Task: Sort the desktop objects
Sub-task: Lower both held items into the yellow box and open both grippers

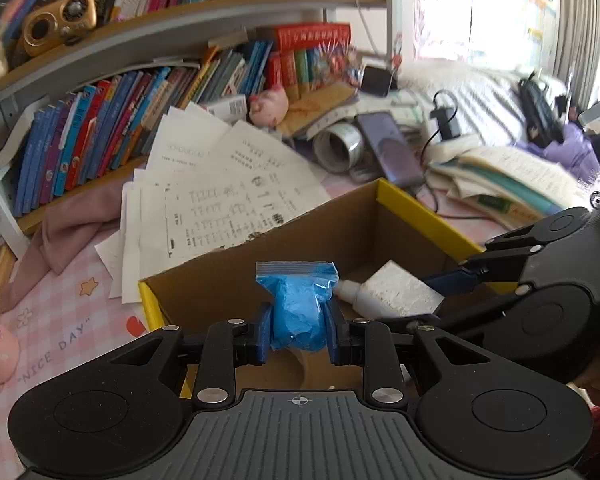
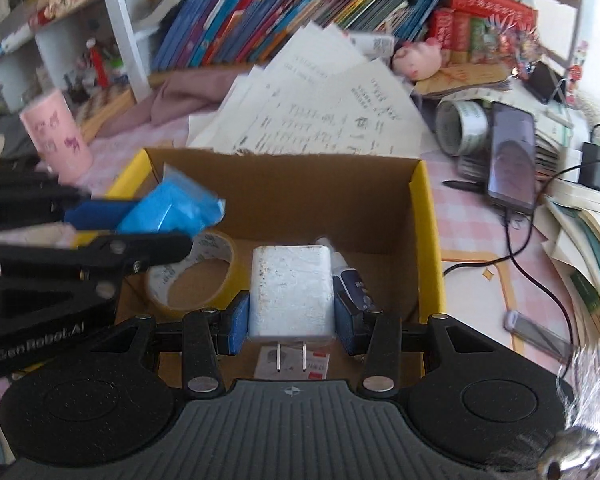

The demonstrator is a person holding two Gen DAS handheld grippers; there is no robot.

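My left gripper [image 1: 298,320] is shut on a small blue zip bag [image 1: 300,308] and holds it over the near edge of an open cardboard box with a yellow rim [image 1: 420,212]. From the right, my right gripper [image 1: 440,294] reaches into the box with a white plug charger [image 1: 392,290]. In the right wrist view this gripper [image 2: 290,320] is shut on the charger [image 2: 290,288], prongs toward the camera, above the box [image 2: 430,232]. The left gripper [image 2: 140,228] with the blue bag [image 2: 172,208] hangs at the box's left side. A tape roll [image 2: 192,272] and a small bottle [image 2: 350,276] lie inside.
Loose printed sheets [image 2: 324,112] lie behind the box. A phone [image 2: 512,160], a paper roll [image 2: 460,126] and cables [image 2: 532,272] are to the right, with open books [image 1: 500,180] beyond. A pink cup [image 2: 56,136] stands left, and a bookshelf [image 1: 100,136] lines the back.
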